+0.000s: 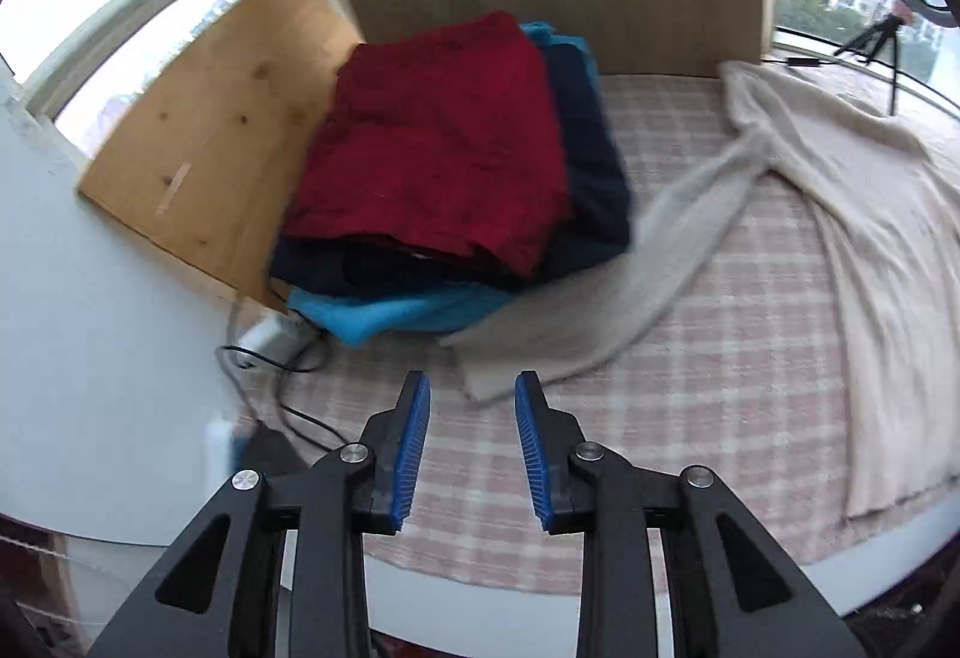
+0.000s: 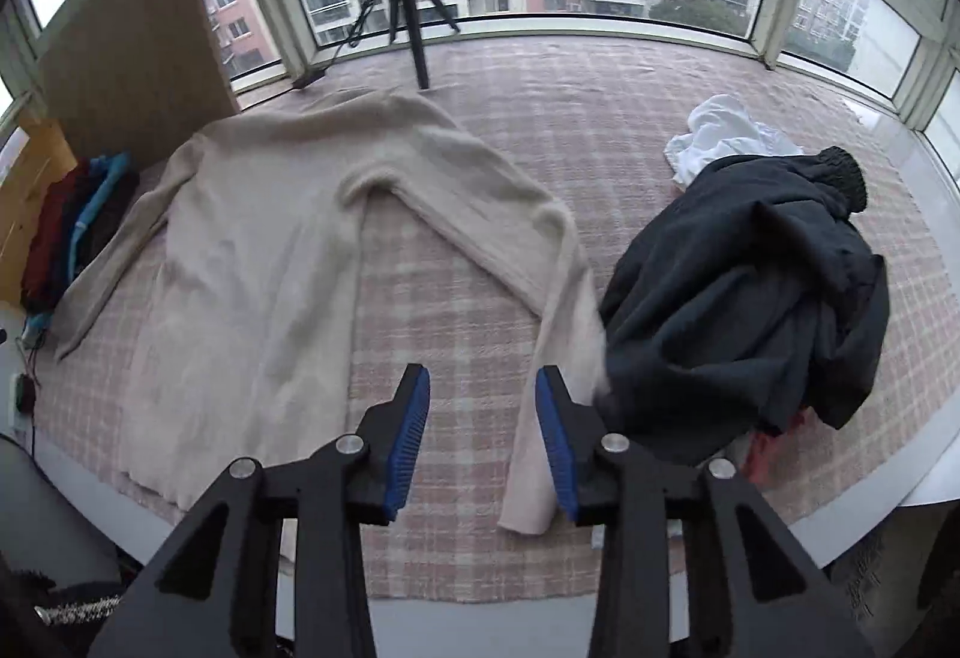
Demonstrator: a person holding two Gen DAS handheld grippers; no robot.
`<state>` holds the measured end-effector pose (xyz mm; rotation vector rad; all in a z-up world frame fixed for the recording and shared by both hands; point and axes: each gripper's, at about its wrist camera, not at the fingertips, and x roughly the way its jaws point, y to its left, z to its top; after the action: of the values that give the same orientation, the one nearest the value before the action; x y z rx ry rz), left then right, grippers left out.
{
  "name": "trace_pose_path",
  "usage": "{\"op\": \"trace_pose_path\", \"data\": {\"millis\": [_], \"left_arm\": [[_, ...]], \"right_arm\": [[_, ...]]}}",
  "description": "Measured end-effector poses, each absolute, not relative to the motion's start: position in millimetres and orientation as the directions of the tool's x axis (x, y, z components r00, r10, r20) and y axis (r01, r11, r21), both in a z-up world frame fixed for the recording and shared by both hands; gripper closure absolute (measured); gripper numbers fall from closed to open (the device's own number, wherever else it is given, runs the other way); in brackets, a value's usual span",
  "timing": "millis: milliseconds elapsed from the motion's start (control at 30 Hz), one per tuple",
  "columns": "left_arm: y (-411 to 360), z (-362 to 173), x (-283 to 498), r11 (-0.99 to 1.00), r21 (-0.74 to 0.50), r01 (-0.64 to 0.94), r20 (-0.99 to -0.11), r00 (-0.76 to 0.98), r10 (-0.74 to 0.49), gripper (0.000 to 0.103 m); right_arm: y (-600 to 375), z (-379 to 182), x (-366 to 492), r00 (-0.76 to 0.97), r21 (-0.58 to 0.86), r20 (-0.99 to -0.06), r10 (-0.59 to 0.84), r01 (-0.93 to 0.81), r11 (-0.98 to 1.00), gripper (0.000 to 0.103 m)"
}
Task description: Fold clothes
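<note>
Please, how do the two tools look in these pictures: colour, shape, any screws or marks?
Both look the same. The left tool and the right tool each have two black angular fingers lined inside with ribbed blue pads. Round silver screws sit at the joints, and the wide black links behind have triangular cut-outs. No cable, marking or sleeve shows on them.

Sweater (image 2: pixel 258 250) spread between folded stack (image 2: pixel 72 226) and jacket heap (image 2: pixel 750 310)
</note>
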<state>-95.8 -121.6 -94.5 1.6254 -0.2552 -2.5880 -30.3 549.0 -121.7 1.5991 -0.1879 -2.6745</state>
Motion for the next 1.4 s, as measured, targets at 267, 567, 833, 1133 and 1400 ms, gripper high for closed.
{"op": "trace_pose_path", "data": {"millis": [267, 567, 833, 1133, 1400], "left_arm": [[44.3, -186.7, -49.4, -0.911, -0.219, -0.349, -0.940, -0.174, 0.293, 0.074], [104.2, -216.3, -41.1, -0.876, -0.224, -0.427, -0.948, -0.113, 0.298, 0.075], [102.5, -183.8, -41.6, -0.876, -0.249, -0.412, -0.921, -0.179, 0.346, 0.099], [43.0, -95.4, -13.6, -0.887, -0.219, -0.406, -0.886, -0.298, 0.354, 0.101], [26.7, -146.4, 20.0, -0.900, -0.253, -0.356, -0.940, -0.128, 0.316, 0.103]], "right_arm": [[469.3, -221.4, -7.4, -0.285, 0.334, -0.896, -0.341, 0.073, -0.940, 0.067], [447.6, -251.2, -0.3, -0.259, 0.357, -0.888, -0.379, 0.129, -0.925, 0.066], [451.1, -248.9, -5.5, -0.293, 0.427, -0.847, -0.442, 0.119, -0.896, 0.099], [487.0, -146.3, 23.5, -0.440, 0.532, -0.727, -0.527, 0.124, -0.837, 0.099], [465.7, -171.4, 51.7, -0.290, 0.476, -0.822, -0.489, 0.120, -0.871, 0.099]]}}
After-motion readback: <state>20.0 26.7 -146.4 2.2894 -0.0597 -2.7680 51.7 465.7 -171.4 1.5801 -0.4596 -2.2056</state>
